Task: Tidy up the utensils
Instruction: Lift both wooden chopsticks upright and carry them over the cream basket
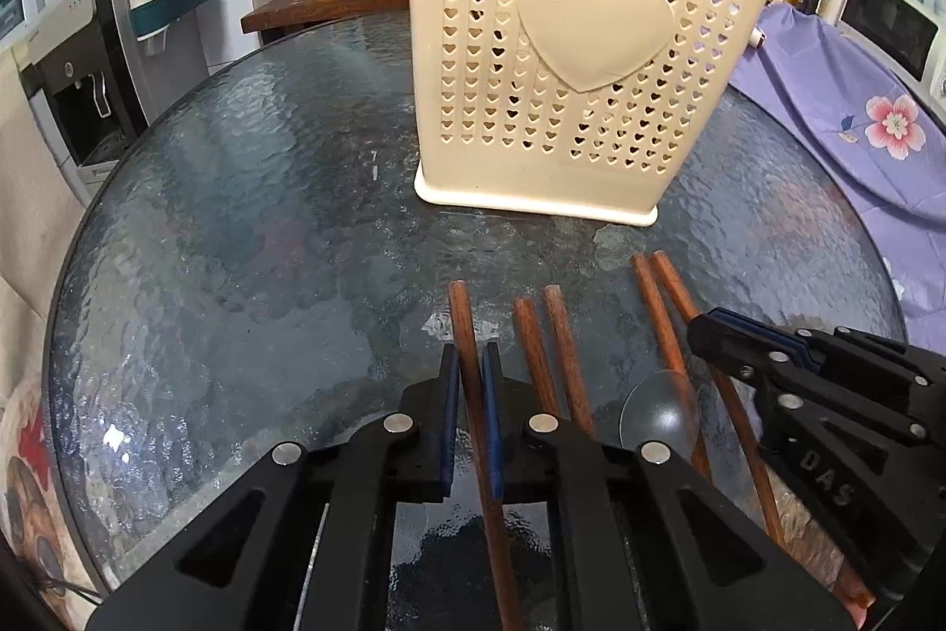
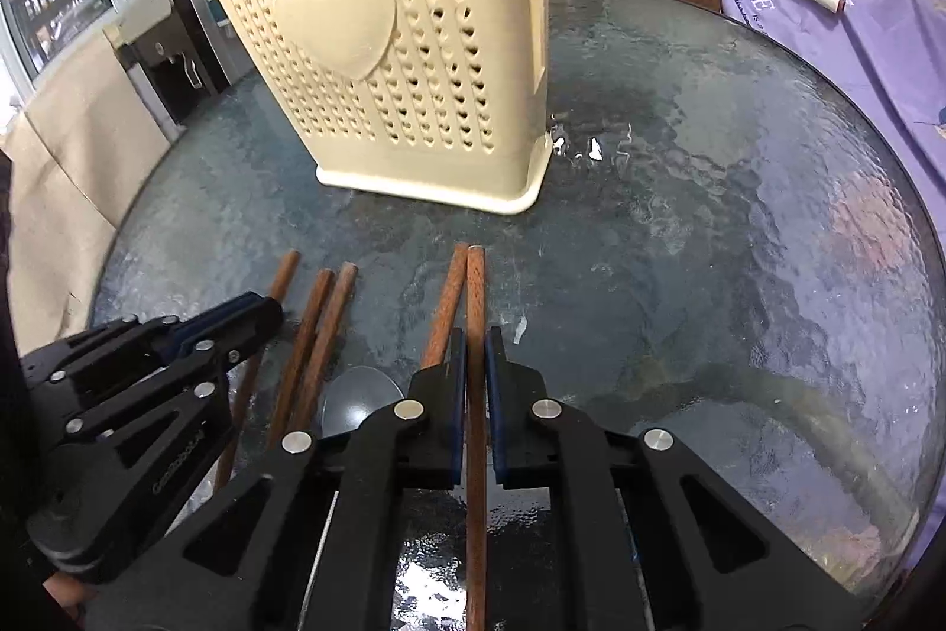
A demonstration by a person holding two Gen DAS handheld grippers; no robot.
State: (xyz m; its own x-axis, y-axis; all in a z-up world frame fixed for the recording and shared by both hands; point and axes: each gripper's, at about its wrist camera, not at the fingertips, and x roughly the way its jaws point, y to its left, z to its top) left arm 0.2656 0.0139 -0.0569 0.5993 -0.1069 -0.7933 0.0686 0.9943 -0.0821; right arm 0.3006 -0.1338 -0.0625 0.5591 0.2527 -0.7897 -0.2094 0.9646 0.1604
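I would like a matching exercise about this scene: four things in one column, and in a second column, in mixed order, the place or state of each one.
Things:
1. left gripper
2. right gripper
3. cream holder
4. middle two chopsticks

Places or states:
A. stands upright at the far side of the glass table
B. shut on the leftmost chopstick
C. lie free on the glass, side by side
D. shut on the rightmost chopstick

Pairs: 1-B, 2-D, 3-A, 4-C
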